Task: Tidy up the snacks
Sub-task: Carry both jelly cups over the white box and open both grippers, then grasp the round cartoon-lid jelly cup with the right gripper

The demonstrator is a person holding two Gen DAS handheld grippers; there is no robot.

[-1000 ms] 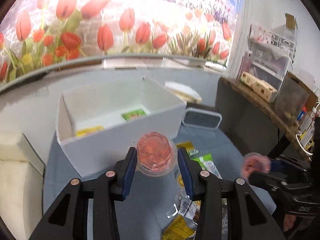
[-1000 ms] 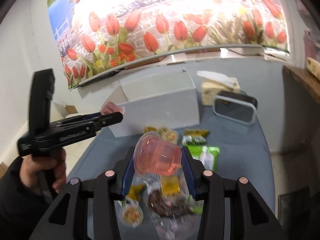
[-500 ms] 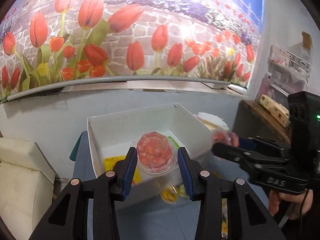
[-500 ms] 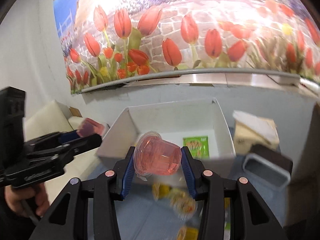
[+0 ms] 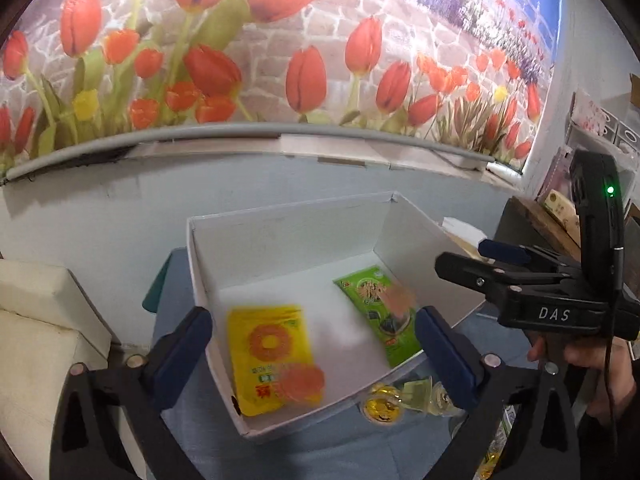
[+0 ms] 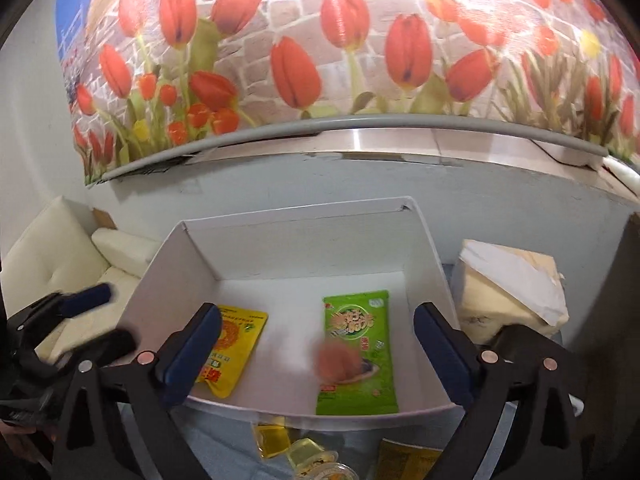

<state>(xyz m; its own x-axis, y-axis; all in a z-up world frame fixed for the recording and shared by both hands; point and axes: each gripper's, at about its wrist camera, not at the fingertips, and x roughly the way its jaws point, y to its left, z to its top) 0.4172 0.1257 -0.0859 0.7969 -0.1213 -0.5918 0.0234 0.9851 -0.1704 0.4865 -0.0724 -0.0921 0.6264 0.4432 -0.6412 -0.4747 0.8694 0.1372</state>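
Note:
A white open box (image 5: 280,236) stands below both grippers, also in the right wrist view (image 6: 296,248). It holds a yellow packet (image 5: 266,348) and a green packet (image 5: 372,300). My left gripper (image 5: 314,354) is open and empty above the box's front; a blurred pink jelly cup (image 5: 301,383) lies on the yellow packet. My right gripper (image 6: 316,354) is open and empty; a second blurred pink jelly cup (image 6: 338,360) is over the green packet (image 6: 356,360). The right gripper also shows in the left wrist view (image 5: 472,260).
Yellow jelly cups (image 5: 382,406) and packets (image 6: 404,460) lie on the blue cloth in front of the box. A cream paper-wrapped bundle (image 6: 508,296) sits right of the box. A white couch (image 6: 60,256) is at the left. A tulip mural wall stands behind.
Both grippers have opened over the box and let go of their pink jelly cups, which have dropped into the box. Both moved slightly forward over it.

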